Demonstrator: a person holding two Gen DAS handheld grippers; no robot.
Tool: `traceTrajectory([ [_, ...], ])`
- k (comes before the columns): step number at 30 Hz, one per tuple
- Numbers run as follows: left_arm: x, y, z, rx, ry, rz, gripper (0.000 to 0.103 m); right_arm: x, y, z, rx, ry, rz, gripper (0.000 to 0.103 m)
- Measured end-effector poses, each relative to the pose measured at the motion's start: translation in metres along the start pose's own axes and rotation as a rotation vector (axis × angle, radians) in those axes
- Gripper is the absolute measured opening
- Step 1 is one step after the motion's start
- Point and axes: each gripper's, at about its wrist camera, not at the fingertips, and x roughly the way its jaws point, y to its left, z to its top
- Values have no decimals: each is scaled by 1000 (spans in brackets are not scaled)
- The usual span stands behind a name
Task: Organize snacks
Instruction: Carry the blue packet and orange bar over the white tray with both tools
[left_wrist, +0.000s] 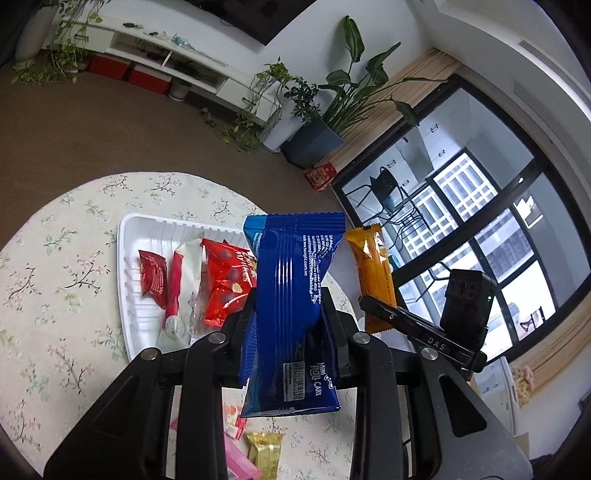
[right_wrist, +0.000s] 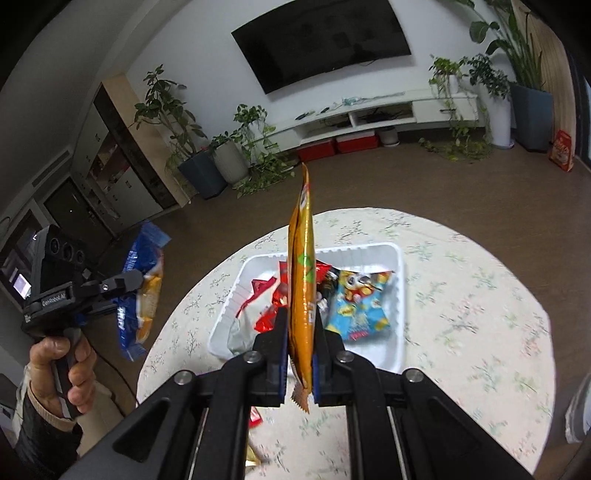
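My left gripper (left_wrist: 290, 306) is shut on a blue mini roll cake pack (left_wrist: 295, 295) and holds it upright above the table, right of the white tray (left_wrist: 127, 280). The tray holds red snack packs (left_wrist: 221, 280) and a white-and-red pack (left_wrist: 181, 291). My right gripper (right_wrist: 301, 332) is shut on an orange snack bar (right_wrist: 301, 273), held edge-on above the tray (right_wrist: 397, 295). The bar also shows in the left wrist view (left_wrist: 371, 273). A light blue snack pack (right_wrist: 358, 306) lies in the tray. The blue pack (right_wrist: 138, 288) shows at left in the right wrist view.
The round table wears a floral cloth (left_wrist: 55, 266). A gold snack (left_wrist: 264, 452) and pink wrappers (left_wrist: 234, 424) lie on the table below my left gripper. Potted plants (right_wrist: 221, 162), a TV shelf (right_wrist: 369, 118) and a glass door (left_wrist: 480, 221) stand around.
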Motion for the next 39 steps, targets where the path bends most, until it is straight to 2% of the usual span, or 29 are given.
traceTrajectory([
  [6, 43, 32, 13, -20, 41, 30, 27, 44, -9, 8, -7, 62, -26, 10],
  [10, 68, 58, 17, -58, 69, 1, 27, 70, -22, 8, 18, 102, -29, 10],
  [15, 101, 73, 17, -68, 93, -10, 27, 95, -32, 3, 35, 139, -47, 10],
  [25, 135, 89, 23, -93, 105, 27, 27, 119, -33, 3, 45, 177, -46, 11],
  [35, 156, 105, 20, -106, 121, 68, 27, 138, -43, -10, 65, 216, -89, 11],
  [39, 166, 109, 19, -107, 128, 97, 27, 139, -40, -11, 26, 222, -110, 11],
])
